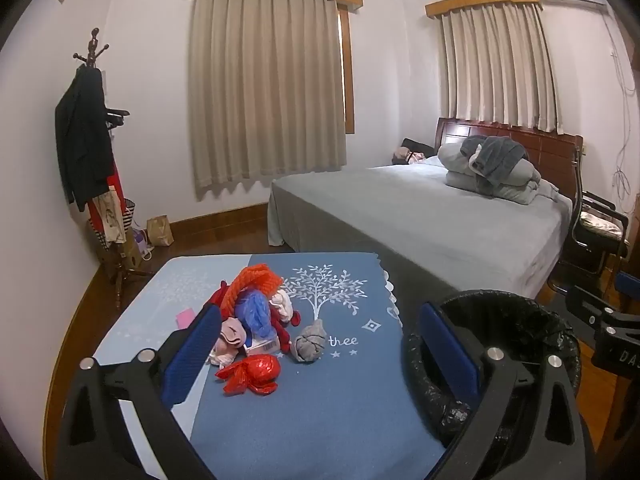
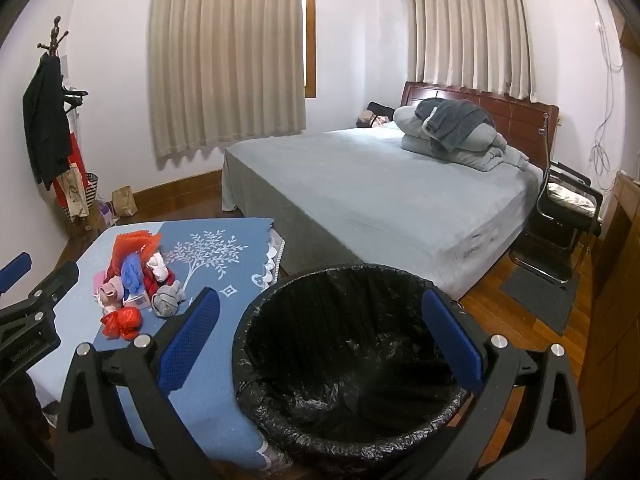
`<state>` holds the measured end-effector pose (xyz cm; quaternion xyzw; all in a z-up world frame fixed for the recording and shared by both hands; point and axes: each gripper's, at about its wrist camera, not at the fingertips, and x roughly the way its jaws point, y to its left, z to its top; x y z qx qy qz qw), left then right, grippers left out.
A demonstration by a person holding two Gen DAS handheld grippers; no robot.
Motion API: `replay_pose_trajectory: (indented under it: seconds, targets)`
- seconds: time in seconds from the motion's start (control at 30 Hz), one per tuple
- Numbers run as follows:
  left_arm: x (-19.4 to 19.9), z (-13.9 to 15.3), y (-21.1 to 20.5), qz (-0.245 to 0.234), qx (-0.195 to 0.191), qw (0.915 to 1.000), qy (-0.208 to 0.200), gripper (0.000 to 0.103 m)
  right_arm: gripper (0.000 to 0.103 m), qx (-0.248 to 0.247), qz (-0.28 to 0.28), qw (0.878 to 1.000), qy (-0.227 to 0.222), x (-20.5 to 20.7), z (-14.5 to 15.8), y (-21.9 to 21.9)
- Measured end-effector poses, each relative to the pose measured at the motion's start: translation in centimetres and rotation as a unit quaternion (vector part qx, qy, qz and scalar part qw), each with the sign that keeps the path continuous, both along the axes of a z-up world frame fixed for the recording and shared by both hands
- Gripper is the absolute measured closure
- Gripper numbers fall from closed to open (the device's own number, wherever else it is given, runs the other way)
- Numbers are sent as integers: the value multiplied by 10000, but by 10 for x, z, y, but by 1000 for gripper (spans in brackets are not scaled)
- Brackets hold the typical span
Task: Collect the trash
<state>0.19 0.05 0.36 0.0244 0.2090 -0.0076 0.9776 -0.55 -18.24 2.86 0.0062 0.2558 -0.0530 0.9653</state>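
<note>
A pile of trash (image 1: 256,312) lies on a blue table cloth (image 1: 320,400): an orange net, a blue bag, a pink wad, a crumpled red bag (image 1: 252,374) and a grey wad (image 1: 310,342). The pile also shows in the right wrist view (image 2: 136,284). A bin lined with a black bag (image 2: 352,360) stands right of the table; its rim shows in the left wrist view (image 1: 500,308). My left gripper (image 1: 320,356) is open and empty, above the table, just short of the pile. My right gripper (image 2: 320,348) is open and empty over the bin.
A bed (image 2: 380,200) with folded blankets stands behind the table. A coat rack (image 1: 92,160) with bags at its foot stands at the left wall. A black chair (image 2: 560,216) and a wooden cabinet (image 2: 612,320) are on the right.
</note>
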Motion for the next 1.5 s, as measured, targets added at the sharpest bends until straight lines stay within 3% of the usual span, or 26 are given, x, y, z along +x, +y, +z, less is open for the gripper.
replay_pose_trajectory:
  seconds: [1.5]
  targets:
    - [0, 0, 0, -5, -7, 10000, 10, 6, 5, 21, -7, 10000, 41, 2, -3, 0]
